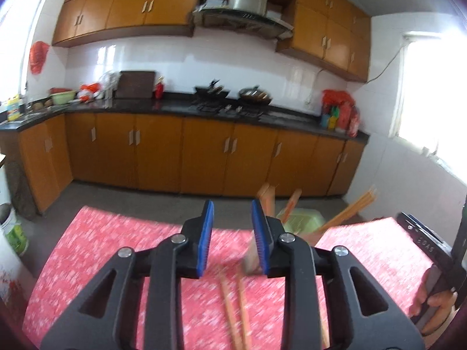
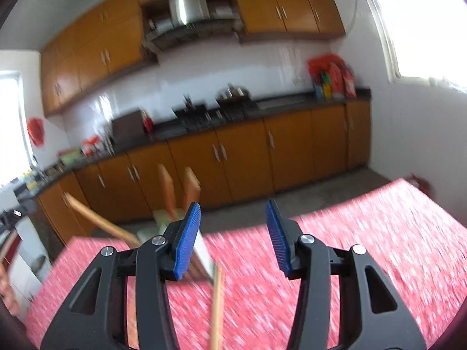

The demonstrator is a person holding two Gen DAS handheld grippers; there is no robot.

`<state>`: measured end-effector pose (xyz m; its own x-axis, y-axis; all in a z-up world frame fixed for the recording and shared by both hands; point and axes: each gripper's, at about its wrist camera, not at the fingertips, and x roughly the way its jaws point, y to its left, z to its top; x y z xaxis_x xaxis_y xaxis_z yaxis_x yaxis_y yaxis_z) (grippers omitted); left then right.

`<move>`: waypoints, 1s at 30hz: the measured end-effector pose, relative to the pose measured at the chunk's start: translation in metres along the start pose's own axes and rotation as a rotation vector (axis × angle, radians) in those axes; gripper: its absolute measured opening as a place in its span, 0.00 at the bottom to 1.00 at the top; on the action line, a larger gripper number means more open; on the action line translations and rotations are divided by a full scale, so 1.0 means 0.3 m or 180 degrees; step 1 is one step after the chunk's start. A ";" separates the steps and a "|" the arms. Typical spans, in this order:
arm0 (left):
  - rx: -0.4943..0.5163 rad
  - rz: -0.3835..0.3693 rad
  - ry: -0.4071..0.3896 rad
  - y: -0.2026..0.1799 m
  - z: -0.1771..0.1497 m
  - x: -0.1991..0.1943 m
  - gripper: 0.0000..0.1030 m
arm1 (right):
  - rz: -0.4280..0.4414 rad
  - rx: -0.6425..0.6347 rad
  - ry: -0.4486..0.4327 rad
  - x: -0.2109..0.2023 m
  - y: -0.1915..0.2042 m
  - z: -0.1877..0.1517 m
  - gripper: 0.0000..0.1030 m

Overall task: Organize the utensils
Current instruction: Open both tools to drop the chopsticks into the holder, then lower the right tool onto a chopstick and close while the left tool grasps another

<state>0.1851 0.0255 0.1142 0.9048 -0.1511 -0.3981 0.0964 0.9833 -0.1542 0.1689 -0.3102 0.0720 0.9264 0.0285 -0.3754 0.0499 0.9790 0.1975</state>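
Observation:
A pale green utensil holder (image 1: 303, 221) stands at the table's far edge with several wooden utensils (image 1: 348, 210) sticking up from it; it also shows in the right wrist view (image 2: 162, 218). Two wooden chopsticks (image 1: 236, 309) lie on the red patterned tablecloth (image 1: 116, 248) under my left gripper (image 1: 232, 233), which is open and empty, just left of the holder. My right gripper (image 2: 233, 236) is open and empty above the cloth (image 2: 379, 248). A wooden stick (image 2: 217, 306) lies below its left finger. Both views are blurred by motion.
Orange kitchen cabinets and a dark counter (image 1: 181, 108) with pans run along the far wall, beyond a grey floor. The other gripper's black body and a hand (image 1: 435, 300) show at the left view's right edge. A white bin (image 1: 11, 227) stands left of the table.

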 end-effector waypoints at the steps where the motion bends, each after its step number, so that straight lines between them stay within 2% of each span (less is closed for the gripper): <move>1: 0.0012 0.0046 0.0084 0.023 -0.041 0.011 0.27 | -0.0047 0.0013 0.0178 0.026 -0.023 -0.049 0.46; 2: 0.0028 0.0095 0.0197 0.042 -0.086 0.032 0.27 | -0.0061 0.0023 0.0325 0.050 -0.037 -0.085 0.46; 3: 0.0033 0.0151 0.0318 0.060 -0.131 0.057 0.27 | -0.0075 0.0048 0.0609 0.095 -0.056 -0.154 0.42; 4: 0.0026 0.0184 0.0420 0.078 -0.173 0.076 0.27 | -0.0053 0.0065 0.0766 0.121 -0.062 -0.193 0.33; 7: -0.0021 0.0234 0.0779 0.123 -0.318 0.152 0.27 | 0.0130 0.0120 0.1295 0.200 -0.057 -0.345 0.19; 10: -0.0088 0.0200 0.0980 0.139 -0.409 0.188 0.27 | 0.0320 0.0132 0.1580 0.244 -0.018 -0.437 0.18; 16: -0.0176 0.0080 0.1179 0.123 -0.489 0.226 0.27 | 0.0438 -0.0015 0.1759 0.275 0.078 -0.500 0.18; 21: -0.0122 0.0024 0.1231 0.092 -0.498 0.248 0.27 | 0.0247 -0.0182 0.1723 0.290 0.096 -0.509 0.17; 26: -0.0099 -0.0072 0.1282 0.068 -0.517 0.263 0.27 | 0.0249 -0.0177 0.1736 0.301 0.078 -0.506 0.17; 27: -0.0100 -0.0095 0.1296 0.063 -0.519 0.265 0.27 | 0.0225 -0.0258 0.1721 0.303 0.088 -0.508 0.15; 28: -0.0098 -0.0125 0.1325 0.054 -0.526 0.271 0.27 | 0.0192 -0.0290 0.1712 0.289 0.077 -0.507 0.08; 30: -0.0092 -0.0166 0.1363 0.042 -0.537 0.279 0.27 | 0.0042 -0.0290 0.1678 0.294 0.063 -0.507 0.08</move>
<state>0.1952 0.0090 -0.0669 0.6445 -0.2347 -0.7276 0.1201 0.9710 -0.2068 0.1948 -0.2585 -0.0950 0.6124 0.1154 -0.7821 -0.0147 0.9908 0.1347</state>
